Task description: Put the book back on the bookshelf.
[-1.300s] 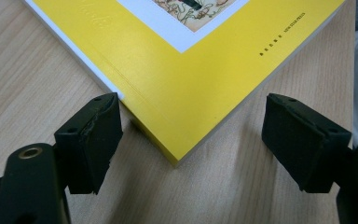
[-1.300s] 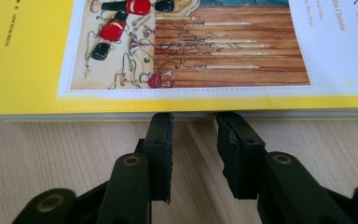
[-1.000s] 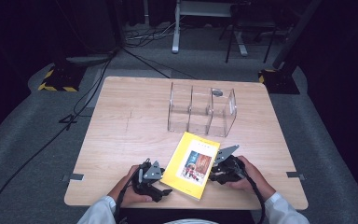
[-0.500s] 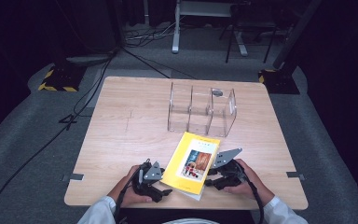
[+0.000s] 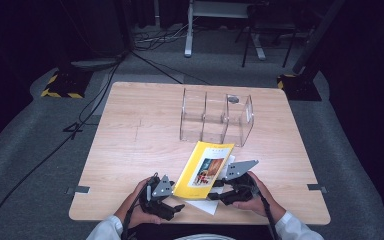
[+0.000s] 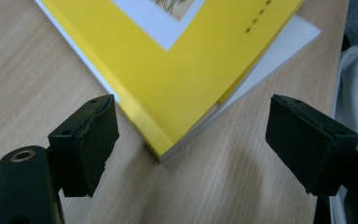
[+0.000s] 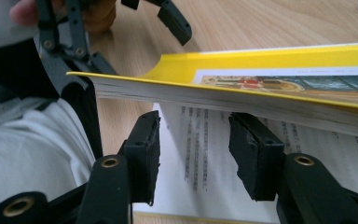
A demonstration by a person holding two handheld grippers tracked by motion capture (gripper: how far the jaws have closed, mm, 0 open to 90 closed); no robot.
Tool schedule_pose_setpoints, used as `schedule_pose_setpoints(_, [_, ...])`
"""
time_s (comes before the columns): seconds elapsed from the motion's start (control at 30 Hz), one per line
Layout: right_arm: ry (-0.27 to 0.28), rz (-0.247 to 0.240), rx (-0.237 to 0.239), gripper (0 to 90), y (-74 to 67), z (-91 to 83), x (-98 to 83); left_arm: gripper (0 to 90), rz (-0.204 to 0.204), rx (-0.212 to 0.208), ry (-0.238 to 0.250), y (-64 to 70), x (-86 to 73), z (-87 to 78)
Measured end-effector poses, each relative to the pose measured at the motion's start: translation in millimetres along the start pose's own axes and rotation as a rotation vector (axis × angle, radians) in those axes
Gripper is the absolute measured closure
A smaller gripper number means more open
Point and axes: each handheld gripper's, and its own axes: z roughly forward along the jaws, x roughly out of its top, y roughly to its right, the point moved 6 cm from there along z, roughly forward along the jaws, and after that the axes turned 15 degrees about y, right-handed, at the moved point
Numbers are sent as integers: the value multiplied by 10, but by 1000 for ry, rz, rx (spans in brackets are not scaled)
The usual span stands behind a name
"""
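High view: yellow book (image 5: 204,167) lies partly open on the table (image 5: 130,150), in front of the clear organizer (image 5: 216,117). Left gripper (image 5: 172,205) at the book's near corner, jaws spread, empty. Right gripper (image 7: 193,154) jaws have just been opening, parted beneath the book's raised cover, pressing nothing.

The desk (image 5: 130,130) lies bare across its left half and along the far edge, giving open passage there. A clear box (image 5: 216,116) stands right of centre toward the far side. Near the front edge, the book (image 5: 203,163) blocks the space between both tongs.
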Motion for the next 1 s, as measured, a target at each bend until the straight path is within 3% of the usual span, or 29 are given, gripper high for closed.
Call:
schedule_pose_setpoints(0.1, [27,12,-6,539,-1,3,38,199,29,1,29,90,96,34])
schedule_pose_setpoints(0.2, [42,15,-14,539,-3,16,58,252,74,-1,8,185,147,117])
schedule_pose_setpoints(0.23, [50,16,-19,539,-2,17,68,278,71,-11,5,216,160,147])
schedule_pose_setpoints(0.33, [63,20,-23,539,-12,25,89,287,75,14,5,240,187,202])
schedule_pose_setpoints(0.43, [74,18,-28,539,-17,32,104,289,45,24,33,227,223,225])
schedule_pose_setpoints(0.57, [84,16,-30,539,-14,45,121,375,63,64,41,196,247,265])
schedule_pose_setpoints(0.67, [86,15,-29,539,-12,48,120,492,85,93,45,150,259,256])
schedule_pose_setpoints(0.7, [86,15,-29,539,-12,48,120,577,85,93,45,150,259,256])
schedule_pose_setpoints(0.77, [85,17,-30,530,-7,43,113,652,65,89,79,113,268,203])
schedule_pose_setpoints(0.83, [91,25,-8,523,-9,33,116,731,86,87,85,112,272,165])
schedule_pose_setpoints(0.97, [106,-2,37,497,-78,-19,136,787,108,83,69,65,242,103])
schedule_pose_setpoints(1.0, [108,-16,47,491,-99,-41,142,792,96,78,74,49,232,84])
